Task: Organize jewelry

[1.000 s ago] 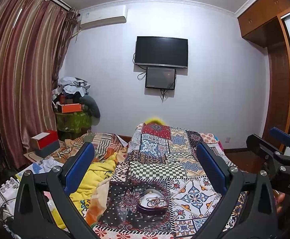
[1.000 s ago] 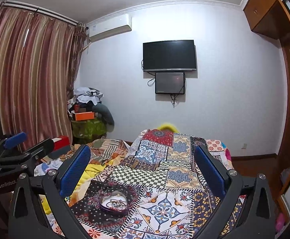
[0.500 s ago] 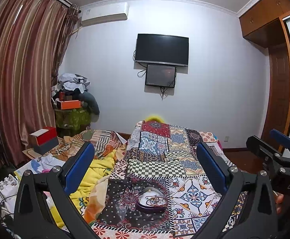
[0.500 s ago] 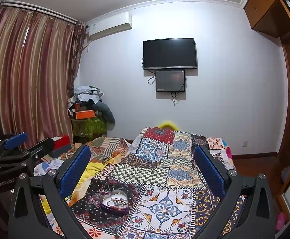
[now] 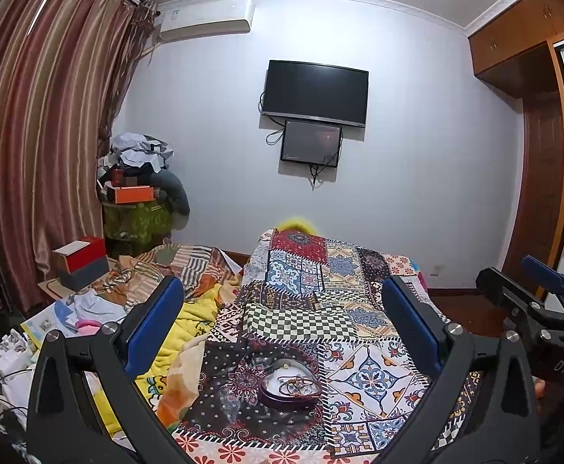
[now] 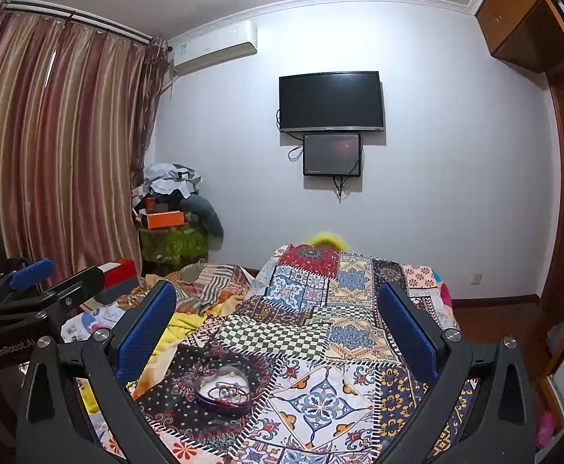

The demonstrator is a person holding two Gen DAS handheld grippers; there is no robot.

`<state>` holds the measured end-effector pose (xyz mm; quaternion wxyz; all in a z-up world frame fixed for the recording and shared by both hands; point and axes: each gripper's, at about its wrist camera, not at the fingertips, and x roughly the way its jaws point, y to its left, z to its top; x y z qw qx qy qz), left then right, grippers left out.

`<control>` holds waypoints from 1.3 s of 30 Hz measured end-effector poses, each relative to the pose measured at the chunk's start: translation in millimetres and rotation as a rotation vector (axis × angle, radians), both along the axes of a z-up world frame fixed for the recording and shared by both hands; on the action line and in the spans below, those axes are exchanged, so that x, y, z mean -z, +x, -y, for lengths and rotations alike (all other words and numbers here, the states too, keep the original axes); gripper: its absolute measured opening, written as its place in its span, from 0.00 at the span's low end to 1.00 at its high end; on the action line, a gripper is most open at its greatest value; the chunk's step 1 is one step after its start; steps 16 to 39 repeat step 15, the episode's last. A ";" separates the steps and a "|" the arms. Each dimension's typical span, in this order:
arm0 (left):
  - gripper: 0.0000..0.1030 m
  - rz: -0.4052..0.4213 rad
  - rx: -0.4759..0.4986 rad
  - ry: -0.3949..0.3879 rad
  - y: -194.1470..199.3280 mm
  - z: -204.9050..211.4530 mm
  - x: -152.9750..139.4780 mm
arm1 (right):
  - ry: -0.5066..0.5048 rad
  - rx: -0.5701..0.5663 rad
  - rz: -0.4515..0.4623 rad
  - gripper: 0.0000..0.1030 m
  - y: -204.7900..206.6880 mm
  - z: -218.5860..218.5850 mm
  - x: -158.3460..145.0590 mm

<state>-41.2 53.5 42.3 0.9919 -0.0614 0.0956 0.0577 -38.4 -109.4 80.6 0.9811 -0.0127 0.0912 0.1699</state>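
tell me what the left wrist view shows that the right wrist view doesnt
Only the left wrist view shows the right tongs from outside, at its right edge. Only the right wrist view shows the left tongs from outside, at its left edge. Both share the heart-shaped jewelry box lying open on the patchwork bedspread, with jewelry inside, the wall television, and both tongs open and empty.

Bare quilt [image 5: 375,379] surrounds the box [image 5: 290,386] on every side, open from above. Crumpled blankets [image 5: 189,321] rise on its left; nothing stands close.
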 end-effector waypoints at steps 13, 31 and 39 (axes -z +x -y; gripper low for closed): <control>1.00 -0.007 -0.002 0.013 1.9 -2.3 3.1 | -0.011 -0.008 -0.025 1.00 3.1 -3.1 7.9; 1.00 -0.008 -0.002 0.012 2.4 -3.7 4.6 | -0.015 -0.006 -0.028 1.00 4.2 -4.3 8.7; 1.00 -0.008 -0.002 0.012 2.4 -3.7 4.6 | -0.015 -0.006 -0.028 1.00 4.2 -4.3 8.7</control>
